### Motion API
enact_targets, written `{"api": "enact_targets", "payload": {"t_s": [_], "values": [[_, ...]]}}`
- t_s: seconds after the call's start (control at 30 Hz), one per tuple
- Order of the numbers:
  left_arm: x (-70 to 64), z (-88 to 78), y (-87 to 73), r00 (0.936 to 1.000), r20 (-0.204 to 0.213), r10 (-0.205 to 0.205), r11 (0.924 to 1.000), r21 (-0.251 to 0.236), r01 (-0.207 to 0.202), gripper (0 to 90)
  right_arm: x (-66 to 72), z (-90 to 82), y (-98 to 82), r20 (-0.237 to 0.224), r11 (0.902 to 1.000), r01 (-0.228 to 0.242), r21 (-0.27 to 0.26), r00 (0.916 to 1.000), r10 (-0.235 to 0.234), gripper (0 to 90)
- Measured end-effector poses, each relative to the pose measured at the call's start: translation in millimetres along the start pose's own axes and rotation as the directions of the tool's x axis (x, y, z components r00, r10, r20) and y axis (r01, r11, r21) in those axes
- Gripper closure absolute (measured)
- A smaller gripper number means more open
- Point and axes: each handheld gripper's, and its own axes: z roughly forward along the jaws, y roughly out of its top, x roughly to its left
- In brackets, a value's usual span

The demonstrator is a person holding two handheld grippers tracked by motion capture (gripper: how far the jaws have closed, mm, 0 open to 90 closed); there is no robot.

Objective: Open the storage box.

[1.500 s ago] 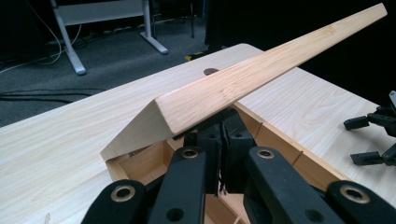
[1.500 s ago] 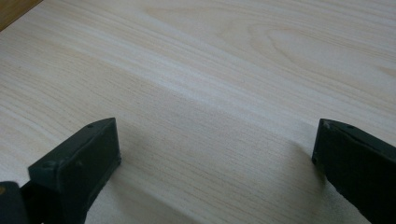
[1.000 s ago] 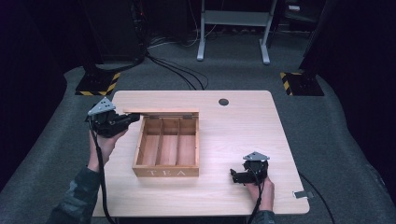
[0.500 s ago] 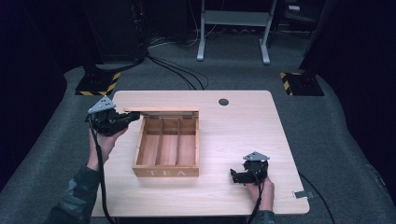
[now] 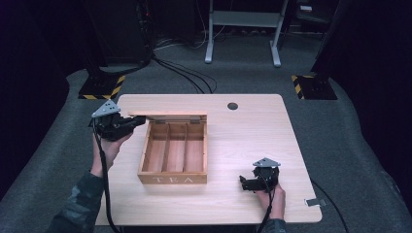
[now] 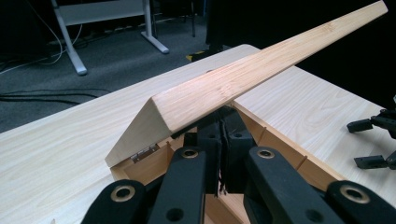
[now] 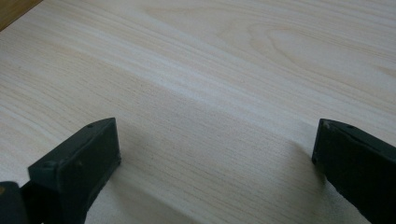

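1. Grey carpet surrounds the pale wooden worktop (image 5: pixel 252 145), where a wooden tea box (image 5: pixel 172 178) sits left of centre.
2. Its lid (image 6: pixel 261 70) is raised on its hinges.
3. At the box's far-left corner, the left tool (image 5: pixel 138 121) has its jaws pressed together under the lid's edge, touching it.
4. Near the front right, the right tool (image 5: pixel 245 183) rests on the worktop with jaws wide apart, holding nothing.

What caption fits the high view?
Left gripper props the tea box lid open; right gripper rests open.
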Motion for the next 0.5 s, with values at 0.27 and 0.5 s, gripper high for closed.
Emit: {"api": "enact_targets", "payload": {"t_s": [0.27,0.5], "values": [[0.0,-0.2,0.0,1.0,-0.001,0.006,1.0,0.002,-0.006,88.0,0.2,0.1,0.1,0.001,1.0,-0.003,-0.001,1.0,0.003,0.4],[0.1,-0.3,0.1,1.0,0.0,0.007,1.0,0.005,-0.007,87.9,0.2,0.1,0.0,0.001,1.0,-0.003,-0.001,1.0,0.003,0.4]]}}
